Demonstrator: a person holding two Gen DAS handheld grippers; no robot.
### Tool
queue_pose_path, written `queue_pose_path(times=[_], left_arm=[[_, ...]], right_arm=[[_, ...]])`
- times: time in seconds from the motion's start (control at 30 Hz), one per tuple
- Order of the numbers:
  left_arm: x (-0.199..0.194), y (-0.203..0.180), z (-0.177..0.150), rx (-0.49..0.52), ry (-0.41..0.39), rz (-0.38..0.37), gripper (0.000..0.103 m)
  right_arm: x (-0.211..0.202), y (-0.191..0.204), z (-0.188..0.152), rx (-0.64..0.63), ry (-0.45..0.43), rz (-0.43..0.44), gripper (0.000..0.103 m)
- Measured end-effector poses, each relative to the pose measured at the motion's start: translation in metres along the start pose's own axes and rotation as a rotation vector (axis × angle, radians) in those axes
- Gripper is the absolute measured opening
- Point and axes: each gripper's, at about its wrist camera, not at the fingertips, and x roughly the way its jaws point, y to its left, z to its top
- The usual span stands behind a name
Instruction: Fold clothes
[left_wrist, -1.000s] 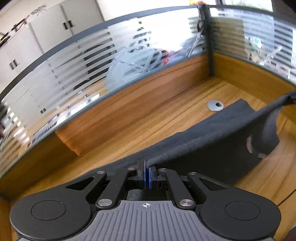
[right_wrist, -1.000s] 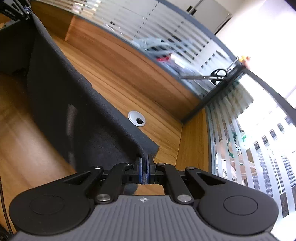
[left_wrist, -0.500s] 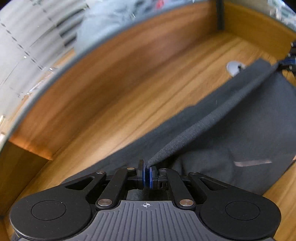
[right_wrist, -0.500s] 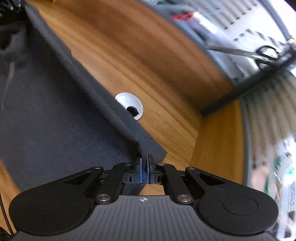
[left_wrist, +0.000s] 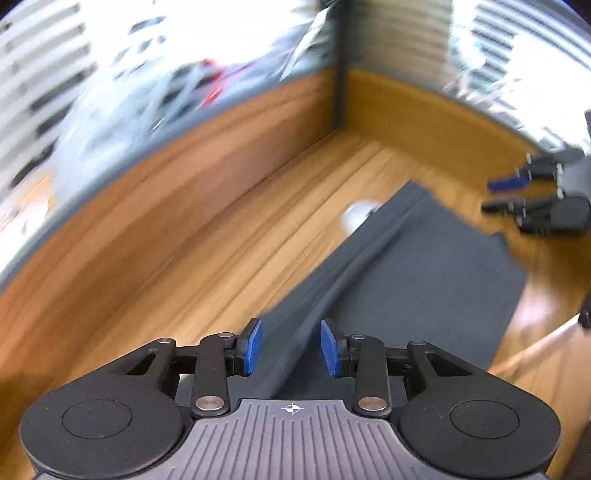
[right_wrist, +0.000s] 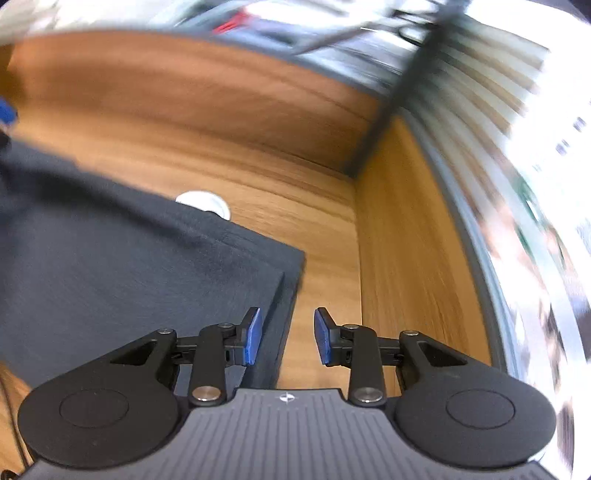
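Note:
A dark grey garment (left_wrist: 417, 273) lies folded flat on the wooden desk (left_wrist: 207, 258). My left gripper (left_wrist: 291, 347) hangs over its near-left edge, its jaws opening; a raised fold of the cloth runs between the blue pads (left_wrist: 253, 345) without being pressed. In the right wrist view the same garment (right_wrist: 122, 258) fills the left side, and my right gripper (right_wrist: 286, 341) is opening over its right corner, the cloth edge lying below the left pad (right_wrist: 253, 339). The right gripper (left_wrist: 532, 194) also shows in the left wrist view, above the garment's far corner.
A white cable grommet (right_wrist: 205, 203) sits in the desk, partly covered by the garment's far edge. Wooden partition walls (right_wrist: 399, 240) with frosted striped glass above close off the desk's back and right side. Both views are motion-blurred.
Both grippers were shut on the garment's upper edge and held it stretched above the desk. They have come down, the cloth now lies flat, and both pairs of jaws have let go.

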Motion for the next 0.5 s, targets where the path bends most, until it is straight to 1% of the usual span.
queue_pose_path(times=[0.07,0.13,0.23,0.4,0.5], left_arm=[[0.009,-0.007,0.019,0.014,-0.012,-0.044,0.037],[0.024,-0.014,0.037,0.038,-0.003,-0.084,0.037],[0.045,-0.025,0.057,0.108,0.013,-0.131,0.037],[0.084,-0.044,0.073,0.166,0.059,-0.174,0.037],[0.106,-0.051,0.071,0.198,0.11,-0.226,0.037]], right_arm=[[-0.015,-0.007,-0.011,0.16,0.022,0.018,0.035],[-0.028,-0.014,-0.024,0.319,0.043,0.038,0.035],[-0.036,-0.013,-0.048,0.524,0.066,0.073,0.035],[-0.036,-0.006,-0.088,0.833,0.113,0.131,0.035],[-0.025,-0.001,-0.102,0.95,0.133,0.17,0.035]])
